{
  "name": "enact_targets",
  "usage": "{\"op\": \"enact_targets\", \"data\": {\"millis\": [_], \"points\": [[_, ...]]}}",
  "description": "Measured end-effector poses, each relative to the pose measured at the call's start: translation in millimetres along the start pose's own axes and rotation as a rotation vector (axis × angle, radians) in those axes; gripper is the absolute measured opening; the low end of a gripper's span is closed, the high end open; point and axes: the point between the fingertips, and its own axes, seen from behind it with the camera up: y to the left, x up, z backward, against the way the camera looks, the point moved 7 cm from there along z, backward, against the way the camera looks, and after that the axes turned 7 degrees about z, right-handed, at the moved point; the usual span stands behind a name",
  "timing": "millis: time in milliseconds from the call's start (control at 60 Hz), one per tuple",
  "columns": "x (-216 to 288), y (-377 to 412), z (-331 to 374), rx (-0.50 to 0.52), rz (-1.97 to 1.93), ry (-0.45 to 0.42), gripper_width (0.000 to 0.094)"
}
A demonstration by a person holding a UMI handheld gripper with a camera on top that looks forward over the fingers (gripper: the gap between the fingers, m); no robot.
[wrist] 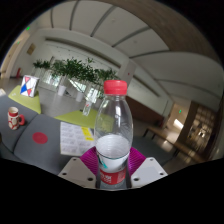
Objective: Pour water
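A clear plastic water bottle [113, 125] with a red cap and a red label stands upright between my fingers, held above the table. My gripper [112, 165] is shut on the bottle, the pink pads [89, 158] pressing its lower part on both sides. The bottle's base is hidden behind the fingers. A small red-and-white cup [15, 118] stands on the table far off to the left of the bottle.
The grey table [45, 145] carries a red round spot [40, 137], a yellow-green sheet [24, 101] with an upright card [30, 86], and white papers [75, 135]. Potted plants [75, 72] stand beyond it. Room windows lie to the right.
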Motion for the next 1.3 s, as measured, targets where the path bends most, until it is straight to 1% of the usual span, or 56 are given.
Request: {"op": "enact_targets", "data": {"millis": [100,217,333,383,500,567,583,617,750,767,783,867,883,933,1000,1083,1150,1300], "points": [[67,7,-12,-0.097,0.163,-0.065,0.0342],[149,41,-23,-0.198,0.429,-0.167,0.0341],[207,102,-37,-0.258,0.755,-0.261,0.034],[224,136,-42,-0.262,0.89,-0.309,0.0338],[241,212,-52,-0.27,1.21,-0.418,0.0342],[241,255,-55,-0.278,1.387,-0.478,0.034],[232,254,-64,-0.275,1.424,-0.498,0.0338],[240,280,-59,-0.292,1.516,-0.509,0.0339],[226,331,-67,-0.315,1.77,-0.574,0.034],[216,330,-71,-0.316,1.785,-0.58,0.0339],[220,339,-69,-0.312,1.796,-0.58,0.0341],[219,351,-69,-0.3,1.803,-0.569,0.0341],[211,343,-75,-0.299,1.8,-0.573,0.034],[217,348,-71,-0.3,1.803,-0.575,0.0337],[222,342,-65,-0.29,1.755,-0.61,0.0341],[242,330,-52,-0.268,1.602,-0.661,0.0338],[259,312,-41,-0.209,1.37,-0.662,0.0339],[284,268,-31,-0.004,0.722,-0.567,0.034]]}}
